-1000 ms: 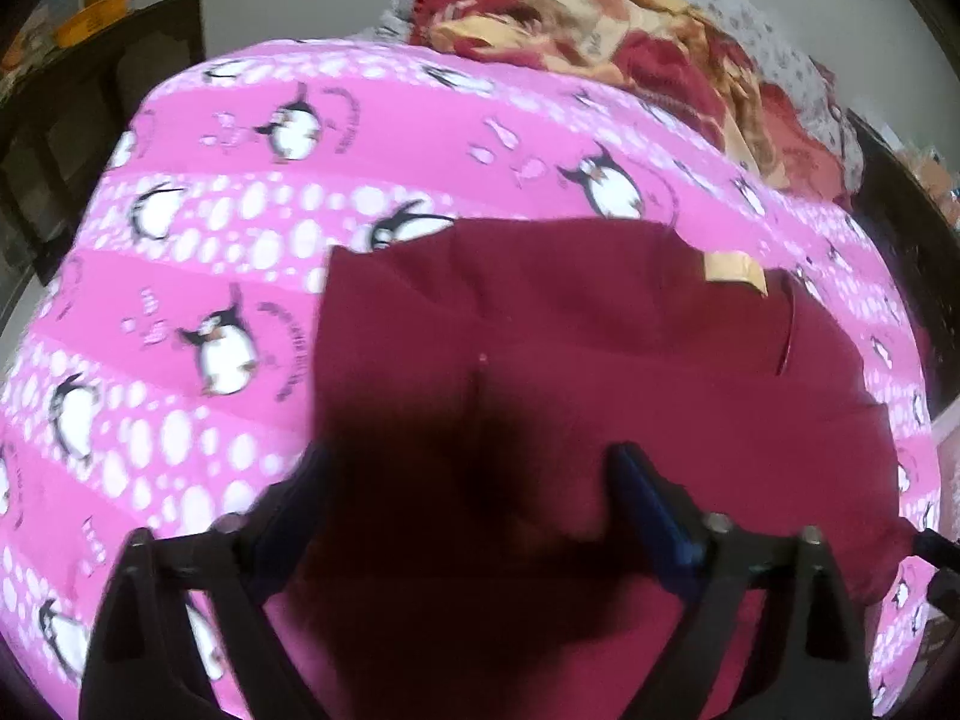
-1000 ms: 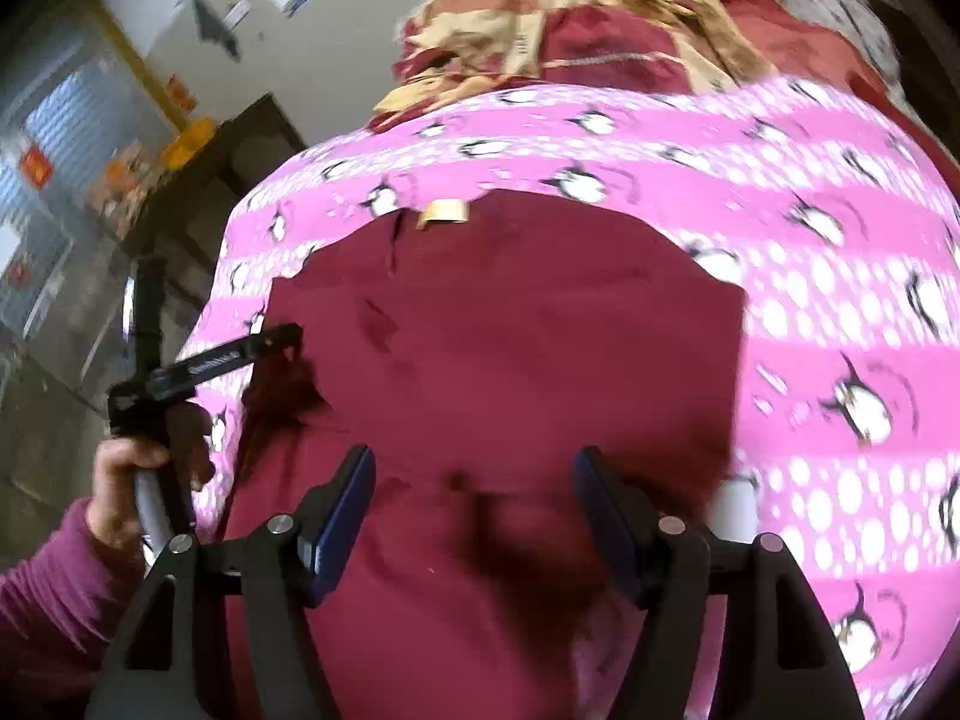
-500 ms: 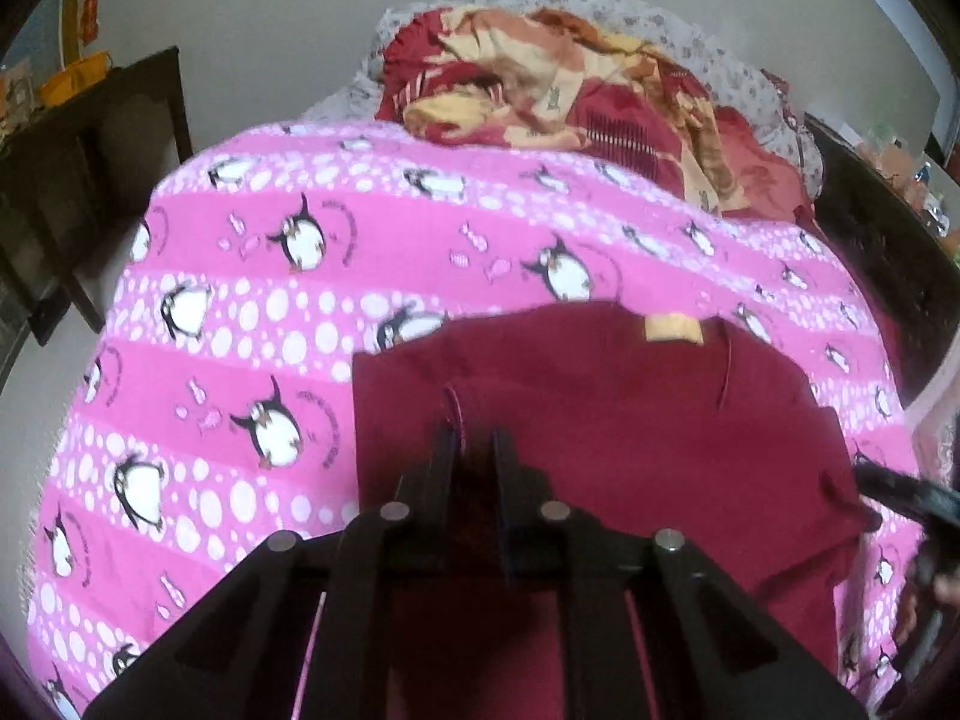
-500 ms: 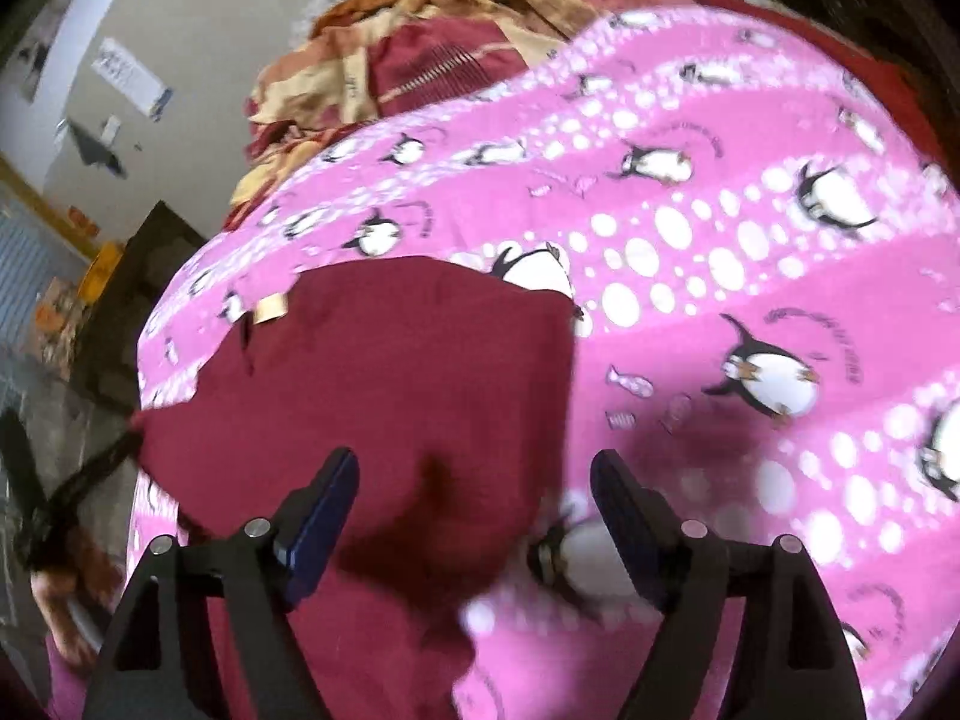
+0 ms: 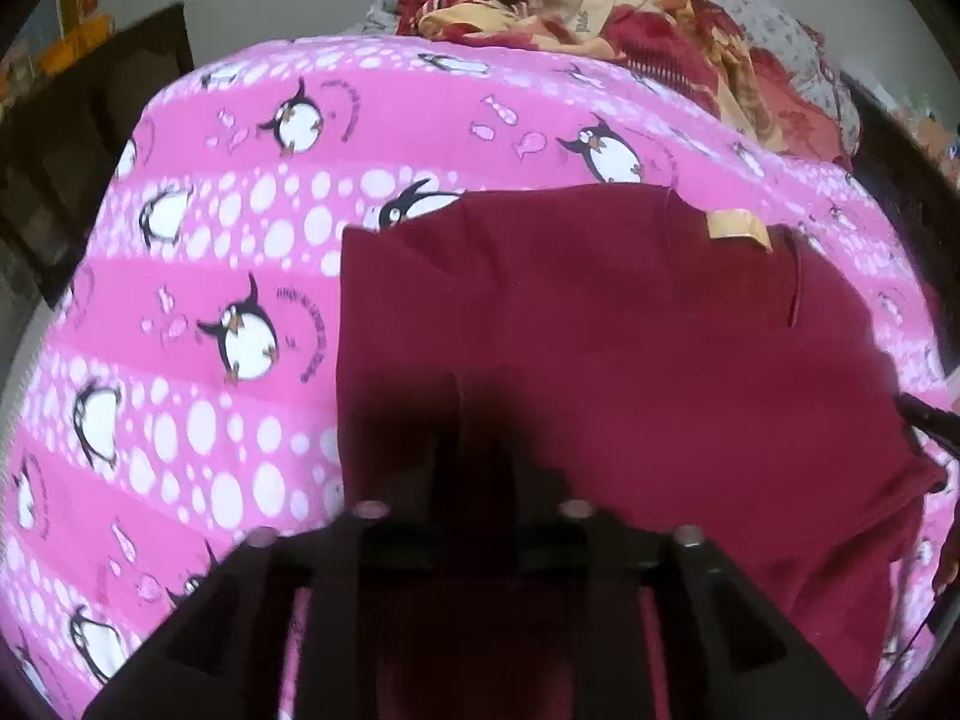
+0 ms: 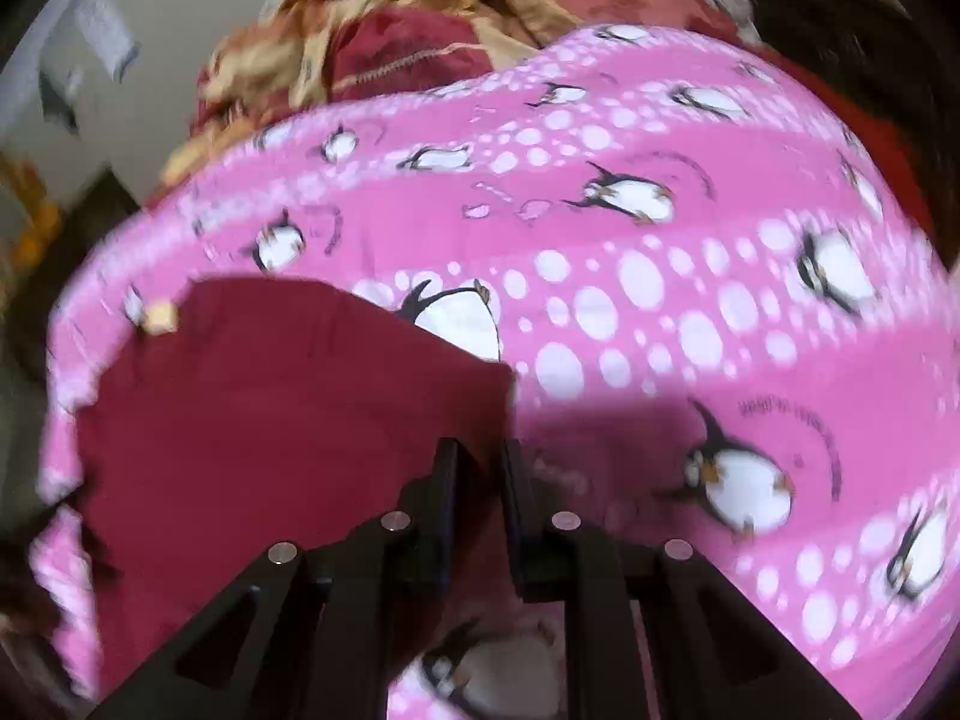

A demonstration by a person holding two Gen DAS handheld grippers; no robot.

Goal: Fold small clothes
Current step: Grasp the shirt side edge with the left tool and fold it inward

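A maroon garment [image 5: 600, 312] lies flat on the pink penguin sheet [image 5: 240, 240], its tan label [image 5: 737, 228] at the far edge. My left gripper [image 5: 477, 414] points down at the garment's near middle. A ridge of cloth stands between its narrow fingers, and the jaws are opening. In the right wrist view the garment [image 6: 270, 420] fills the lower left, with the label [image 6: 161, 317] blurred at its far corner. My right gripper [image 6: 480, 450] sits at the garment's right edge, its jaws closing with the cloth's border between the pads.
A heaped red and yellow blanket [image 5: 600, 6] lies at the head of the bed. Dark furniture [image 5: 90, 120] stands off the left side and a dark bed frame [image 5: 900, 138] runs along the right. Bare sheet [image 6: 720, 300] stretches right of the garment.
Both grippers went from wide open to nearly closed on the maroon cloth. The right one swung from the garment's middle to its right edge.
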